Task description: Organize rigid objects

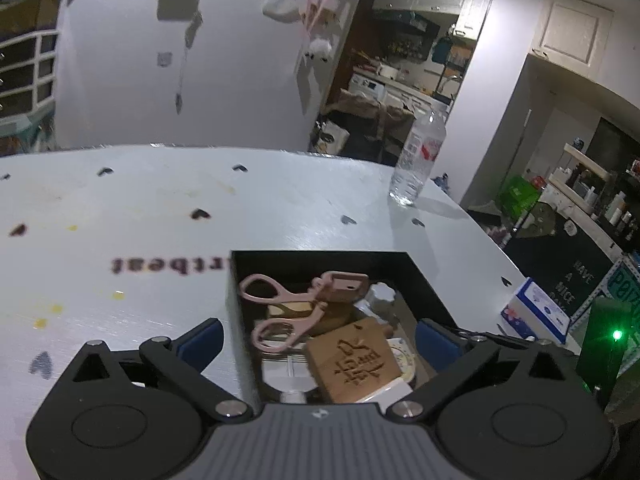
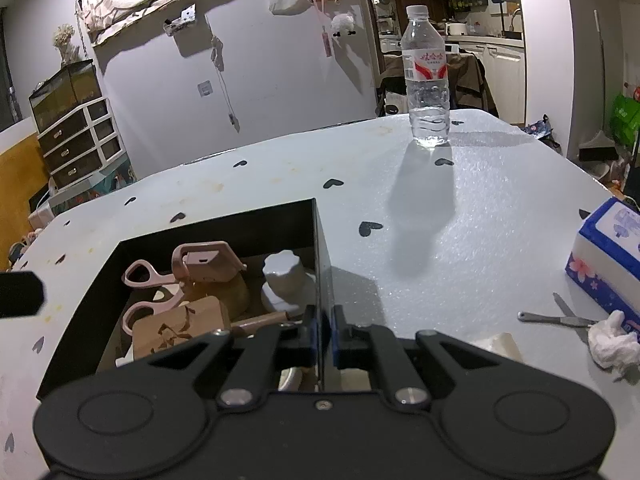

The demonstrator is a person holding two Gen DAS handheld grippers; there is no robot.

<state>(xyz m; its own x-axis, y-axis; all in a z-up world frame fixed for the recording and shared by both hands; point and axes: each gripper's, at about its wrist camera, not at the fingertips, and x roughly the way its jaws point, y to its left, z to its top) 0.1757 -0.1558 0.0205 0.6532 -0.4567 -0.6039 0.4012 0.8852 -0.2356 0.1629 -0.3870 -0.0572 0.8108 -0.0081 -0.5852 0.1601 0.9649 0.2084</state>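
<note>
A black open box (image 1: 420, 276) stands on the pale table with heart prints. Inside it lie pink scissors (image 1: 280, 312), a pink flat case (image 1: 344, 286), a carved wooden block (image 1: 354, 360) and a white lobed cap (image 1: 382, 294). My left gripper (image 1: 318, 340) hovers over the box's near end, open wide, its blue pads (image 1: 200, 340) apart with nothing between them. My right gripper (image 2: 325, 332) is shut on the box's thin right wall (image 2: 320, 248). The right wrist view shows the same scissors (image 2: 148, 292), block (image 2: 180, 330) and cap (image 2: 284, 276).
A clear water bottle (image 2: 426, 80) stands at the table's far right. A blue and white tissue box (image 2: 608, 256), metal tweezers (image 2: 556, 318) and a crumpled tissue (image 2: 612, 340) lie to the right of the box. Beyond the table's edges are a wall, drawers and a kitchen.
</note>
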